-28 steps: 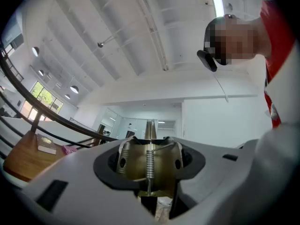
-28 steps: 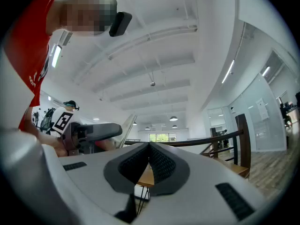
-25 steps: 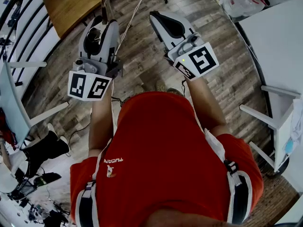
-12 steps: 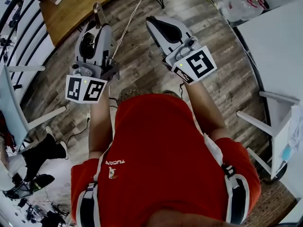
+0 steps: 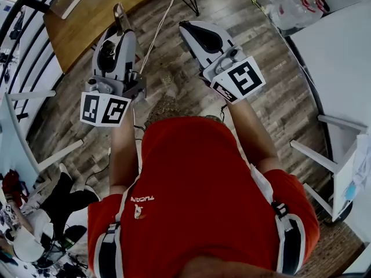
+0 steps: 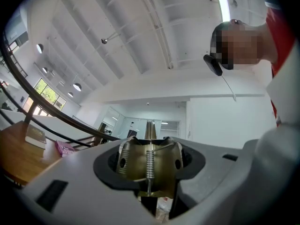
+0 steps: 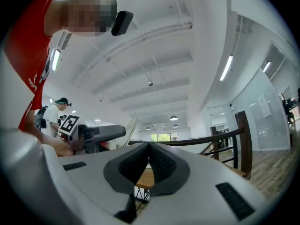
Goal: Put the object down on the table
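My left gripper [image 5: 119, 32] is shut on a brass-coloured metal tool with a coil spring [image 6: 148, 161]. The tool's thin tip [image 5: 119, 11] sticks out past the jaws toward the wooden table [image 5: 95, 13] at the upper left of the head view. In the left gripper view the tool fills the gap between the grey jaws of the left gripper [image 6: 149, 146]. My right gripper [image 5: 194, 26] is held beside it over the plank floor. In its own view the black pads of the right gripper [image 7: 149, 149] meet with nothing between them. Both grippers point slightly upward.
A book [image 5: 65, 3] lies on the wooden table, and the left gripper view shows the book [image 6: 35, 136] beside a pink item [image 6: 64, 147]. A dark railing [image 5: 23, 33] runs left of the table. A white table [image 5: 339, 51] and plastic bags [image 5: 295, 4] are at the right.
The person has walked forward, so the wooden table shows larger and closer at the upper left. Both grippers keep their pose and the tool stays in the left jaws.
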`<move>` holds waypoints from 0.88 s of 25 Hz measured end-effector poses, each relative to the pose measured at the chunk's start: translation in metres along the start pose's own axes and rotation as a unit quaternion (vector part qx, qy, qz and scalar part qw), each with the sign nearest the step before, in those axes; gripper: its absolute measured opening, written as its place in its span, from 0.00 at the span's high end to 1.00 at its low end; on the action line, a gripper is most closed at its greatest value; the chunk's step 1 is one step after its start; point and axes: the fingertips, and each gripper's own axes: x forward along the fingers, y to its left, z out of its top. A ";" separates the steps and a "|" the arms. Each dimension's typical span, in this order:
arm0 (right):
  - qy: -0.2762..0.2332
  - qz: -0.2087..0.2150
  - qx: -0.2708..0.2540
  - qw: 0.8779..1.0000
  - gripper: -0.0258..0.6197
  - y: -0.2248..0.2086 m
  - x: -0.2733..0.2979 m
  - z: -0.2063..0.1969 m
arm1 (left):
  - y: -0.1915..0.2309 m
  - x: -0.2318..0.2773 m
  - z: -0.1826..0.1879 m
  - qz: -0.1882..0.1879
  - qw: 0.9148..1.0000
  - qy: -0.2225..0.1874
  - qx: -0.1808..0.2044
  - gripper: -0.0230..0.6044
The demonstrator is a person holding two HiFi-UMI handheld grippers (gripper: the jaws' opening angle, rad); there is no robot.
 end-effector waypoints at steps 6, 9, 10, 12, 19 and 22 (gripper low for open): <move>0.016 -0.014 -0.005 1.000 0.92 -0.058 0.053 -0.020 | 0.056 0.061 -0.017 -0.009 1.000 0.004 -0.011 0.66; 0.023 -0.014 -0.009 1.000 0.92 -0.089 0.092 -0.026 | 0.092 0.097 -0.020 -0.011 1.000 0.008 -0.012 0.66; 0.024 -0.013 -0.012 1.000 0.92 -0.098 0.105 -0.028 | 0.104 0.109 -0.020 -0.012 1.000 0.009 -0.012 0.66; 0.027 -0.013 -0.016 0.999 0.92 -0.118 0.132 -0.032 | 0.130 0.132 -0.023 -0.015 1.000 0.014 -0.016 0.66; 0.040 -0.026 -0.015 0.999 0.92 -0.183 0.214 -0.053 | 0.207 0.207 -0.032 -0.030 0.998 0.038 -0.030 0.66; 0.049 -0.034 -0.012 0.998 0.92 -0.204 0.234 -0.062 | 0.230 0.232 -0.037 -0.032 0.998 0.049 -0.038 0.66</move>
